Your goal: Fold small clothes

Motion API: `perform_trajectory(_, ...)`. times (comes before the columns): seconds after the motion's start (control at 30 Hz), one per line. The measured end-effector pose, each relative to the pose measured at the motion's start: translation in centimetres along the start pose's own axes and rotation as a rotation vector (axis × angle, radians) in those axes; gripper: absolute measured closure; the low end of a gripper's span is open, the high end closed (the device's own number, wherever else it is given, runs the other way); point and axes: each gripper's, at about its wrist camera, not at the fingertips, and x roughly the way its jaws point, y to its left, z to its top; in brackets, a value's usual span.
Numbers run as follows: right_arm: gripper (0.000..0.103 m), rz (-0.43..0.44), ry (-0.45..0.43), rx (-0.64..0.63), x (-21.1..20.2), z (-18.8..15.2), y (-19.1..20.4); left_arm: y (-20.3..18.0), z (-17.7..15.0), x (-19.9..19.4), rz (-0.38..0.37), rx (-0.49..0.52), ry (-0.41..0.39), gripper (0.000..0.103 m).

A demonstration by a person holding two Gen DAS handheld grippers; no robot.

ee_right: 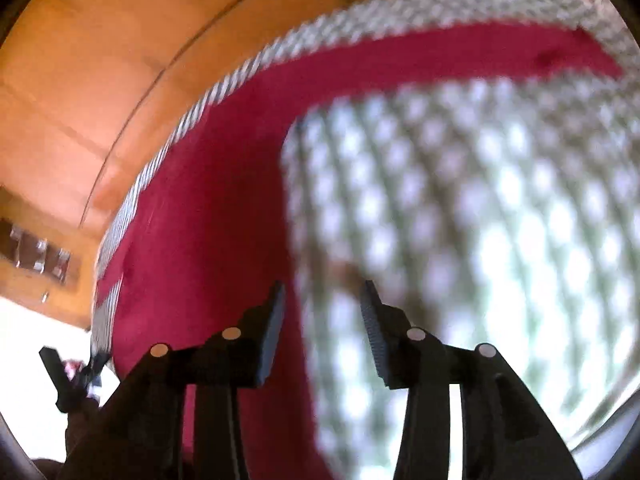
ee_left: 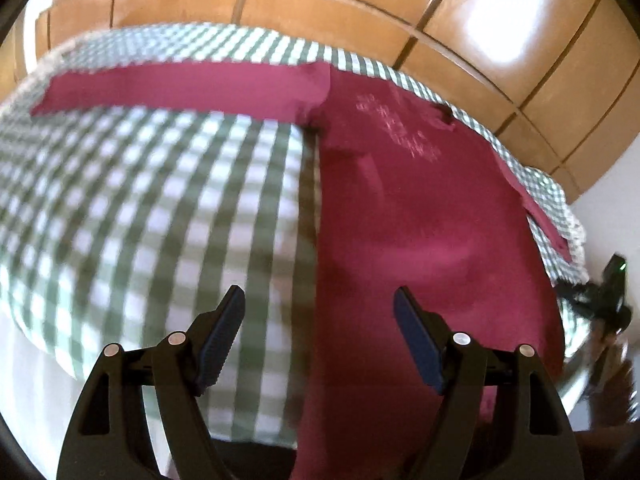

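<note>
A magenta long-sleeved shirt (ee_left: pixel 420 220) lies flat on a table covered with a green-and-white checked cloth (ee_left: pixel 140 200). One sleeve (ee_left: pixel 180 92) stretches out to the left along the far side. My left gripper (ee_left: pixel 320 300) hovers open over the shirt's left edge, with nothing between its fingers. In the right wrist view the same shirt (ee_right: pixel 208 220) runs up the left, its sleeve (ee_right: pixel 460 56) reaching right. My right gripper (ee_right: pixel 323 292) stands open over the shirt's right edge, its jaws narrower than the left's and empty. Both views are blurred.
Orange-brown floor tiles (ee_left: pixel 360 4) lie beyond the table's far edge. The checked cloth (ee_right: pixel 480 240) fills the right of the right wrist view. A dark gripper-like shape shows at the right margin (ee_left: pixel 600 296) and another at the lower left (ee_right: pixel 72 376).
</note>
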Motion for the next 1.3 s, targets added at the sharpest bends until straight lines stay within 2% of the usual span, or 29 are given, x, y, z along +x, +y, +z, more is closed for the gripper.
perform_trajectory(0.1, 0.062, -0.028, 0.021, -0.055, -0.2, -3.5, 1.3, -0.2, -1.4, 0.5, -0.025, 0.013, 0.03, 0.031)
perform_trajectory(0.13, 0.064, -0.035, 0.027, -0.061, -0.3, -4.1, 1.5, -0.4, -1.8, 0.7, -0.04, 0.017, 0.041, 0.038)
perform_trajectory(0.2, 0.09, -0.084, 0.058, -0.116, 0.0, -5.4, 2.6, -0.8, -2.4, 1.0, -0.065, 0.043, 0.056, 0.055)
perform_trajectory(0.23, 0.095, -0.097, 0.062, -0.131, 0.2, -5.6, 3.0, -1.1, -2.6, 1.2, -0.072, 0.054, 0.065, 0.079)
perform_trajectory(0.27, 0.096, -0.114, 0.054, -0.164, -0.2, -6.0, 3.8, -1.5, -2.6, 1.3, -0.068, 0.074, 0.075, 0.095)
perform_trajectory(0.33, 0.096, -0.111, 0.012, -0.196, -1.7, -6.0, 4.8, -1.7, -2.6, 0.7, -0.074, 0.096, 0.062, 0.095)
perform_trajectory(0.37, 0.096, -0.103, -0.011, -0.204, -2.6, -6.1, 5.1, -1.7, -2.7, 0.4, -0.07, 0.112, 0.06, 0.095)
perform_trajectory(0.43, 0.096, -0.119, -0.001, -0.229, -3.0, -6.5, 5.0, -1.4, -3.1, 0.2, -0.057, 0.128, 0.071, 0.095)
perform_trajectory(0.53, 0.096, -0.206, 0.086, -0.276, -0.7, -7.9, 4.8, -1.1, -4.1, 0.7, -0.024, 0.15, 0.116, 0.095)
perform_trajectory(0.57, 0.092, -0.238, 0.101, -0.273, 0.0, -8.0, 4.6, -1.2, -4.1, 0.6, -0.024, 0.146, 0.117, 0.091)
perform_trajectory(0.6, 0.086, -0.242, 0.1, -0.237, 0.1, -7.9, 4.1, -1.2, -3.9, 0.3, -0.021, 0.132, 0.109, 0.085)
perform_trajectory(0.67, 0.07, -0.234, 0.065, -0.21, -0.5, -7.5, 3.9, -1.2, -3.4, -0.8, -0.031, 0.118, 0.072, 0.045)
perform_trajectory(0.7, 0.066, -0.261, 0.03, -0.21, -1.2, -7.0, 4.0, -1.2, -2.9, -1.9, -0.041, 0.109, 0.024, 0.041)
perform_trajectory(0.77, 0.053, -0.265, -0.039, -0.186, -2.7, -5.7, 4.1, -1.6, -1.5, -2.9, -0.058, 0.102, -0.024, 0.04)
perform_trajectory(0.87, 0.048, -0.194, -0.114, -0.171, -3.0, -4.3, 5.7, -3.3, 0.5, -2.9, -0.087, 0.114, -0.099, 0.037)
perform_trajectory(0.93, 0.045, -0.133, -0.108, -0.148, -1.5, -3.6, 6.9, -5.2, 1.8, -1.9, -0.093, 0.137, -0.116, 0.033)
perform_trajectory(1.0, 0.046, -0.131, -0.086, -0.154, 0.6, -3.8, 8.0, -7.2, 2.8, -0.6, -0.114, 0.167, -0.13, 0.032)
perform_trajectory(1.1, 0.046, -0.092, -0.043, -0.097, 2.9, -4.9, 7.3, -10.9, 3.2, 2.3, -0.101, 0.247, -0.116, 0.031)
perform_trajectory(1.13, 0.046, -0.099, -0.056, -0.091, 3.6, -5.3, 6.9, -11.9, 2.8, 2.9, -0.093, 0.287, -0.125, 0.031)
perform_trajectory(1.2, 0.044, -0.061, -0.095, -0.067, 2.9, -6.6, 6.4, -13.3, 2.1, 4.3, -0.055, 0.355, -0.129, 0.031)
perform_trajectory(1.23, 0.041, -0.032, -0.097, -0.046, 2.9, -6.6, 6.1, -13.6, 1.8, 5.2, -0.043, 0.376, -0.113, 0.031)
perform_trajectory(1.3, 0.024, 0.053, -0.083, -0.031, 2.8, -6.8, 6.0, -13.7, 1.3, 6.9, -0.023, 0.381, -0.068, 0.031)
